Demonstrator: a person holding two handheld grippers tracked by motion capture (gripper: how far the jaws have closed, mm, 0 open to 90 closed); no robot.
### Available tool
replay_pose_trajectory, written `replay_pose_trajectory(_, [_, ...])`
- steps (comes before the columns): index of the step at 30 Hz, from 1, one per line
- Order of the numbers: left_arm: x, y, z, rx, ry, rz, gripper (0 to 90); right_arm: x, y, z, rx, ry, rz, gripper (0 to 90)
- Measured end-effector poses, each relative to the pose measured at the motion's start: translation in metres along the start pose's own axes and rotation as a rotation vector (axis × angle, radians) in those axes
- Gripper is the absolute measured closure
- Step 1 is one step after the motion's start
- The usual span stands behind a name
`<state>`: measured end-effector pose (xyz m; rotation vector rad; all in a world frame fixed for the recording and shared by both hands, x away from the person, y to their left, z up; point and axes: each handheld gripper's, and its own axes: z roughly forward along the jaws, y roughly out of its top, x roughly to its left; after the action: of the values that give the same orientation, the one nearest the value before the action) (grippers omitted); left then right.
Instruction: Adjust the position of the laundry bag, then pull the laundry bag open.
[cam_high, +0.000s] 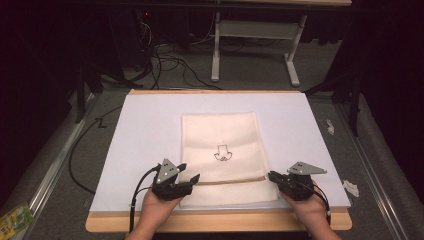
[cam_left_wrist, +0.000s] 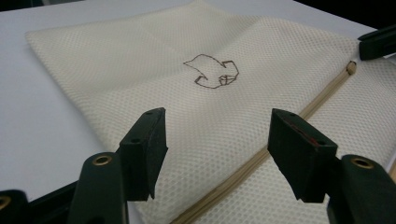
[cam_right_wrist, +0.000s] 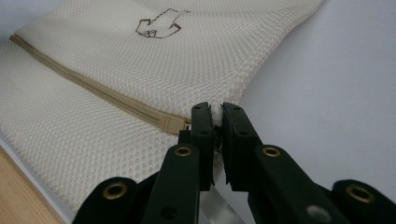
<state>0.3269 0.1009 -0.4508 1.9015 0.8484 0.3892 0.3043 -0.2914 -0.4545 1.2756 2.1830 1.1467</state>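
A cream mesh bag (cam_high: 227, 135) with a small dark outline drawing (cam_high: 222, 153) lies flat on a white board (cam_high: 145, 135). A tan zipper (cam_high: 230, 181) crosses it near the front edge. My left gripper (cam_high: 190, 171) stands open at the bag's left edge by the zipper; in the left gripper view its jaws (cam_left_wrist: 212, 140) hang apart above the mesh (cam_left_wrist: 140, 60) and the zipper (cam_left_wrist: 280, 140), with nothing pinched. My right gripper (cam_high: 271, 175) is at the bag's right edge. In the right gripper view it (cam_right_wrist: 217, 109) is shut on the mesh edge (cam_right_wrist: 116, 60) at the zipper's end (cam_right_wrist: 170, 123).
The white board rests on a wooden tabletop (cam_high: 215, 222). Two crumpled white scraps (cam_high: 351, 187) (cam_high: 330, 126) lie to the right of the board, a green packet (cam_high: 15, 220) at the bottom left. A black cable (cam_high: 75, 155) loops left of the board.
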Motion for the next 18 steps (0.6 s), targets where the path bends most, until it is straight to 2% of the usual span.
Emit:
replay_pose_trajectory(4, [-0.011,0.0,0.005,0.005,-0.029,0.017,36.6,0.001,0.002,-0.002,-0.015,0.006,-0.001,85.3])
replay_pose_trajectory(7, [-0.015,0.0,0.008,0.014,-0.047,0.012,32.8,0.002,0.003,-0.004,-0.033,0.007,-0.005,85.3])
replay_pose_trajectory(8, [-0.021,0.0,0.012,0.017,-0.057,0.023,32.3,0.002,0.004,-0.005,-0.04,0.007,-0.002,85.3])
replay_pose_trajectory(10, [-0.025,0.001,0.014,0.021,-0.064,0.029,32.3,0.002,0.005,-0.005,-0.043,0.008,0.003,85.3])
replay_pose_trajectory(13, [-0.029,0.003,0.019,0.026,-0.092,0.015,32.6,0.002,0.005,-0.005,-0.047,0.009,0.0,85.2])
replay_pose_trajectory(18, [-0.038,0.008,0.026,0.026,-0.106,0.039,33.5,0.001,0.005,-0.005,-0.051,0.012,0.001,85.2])
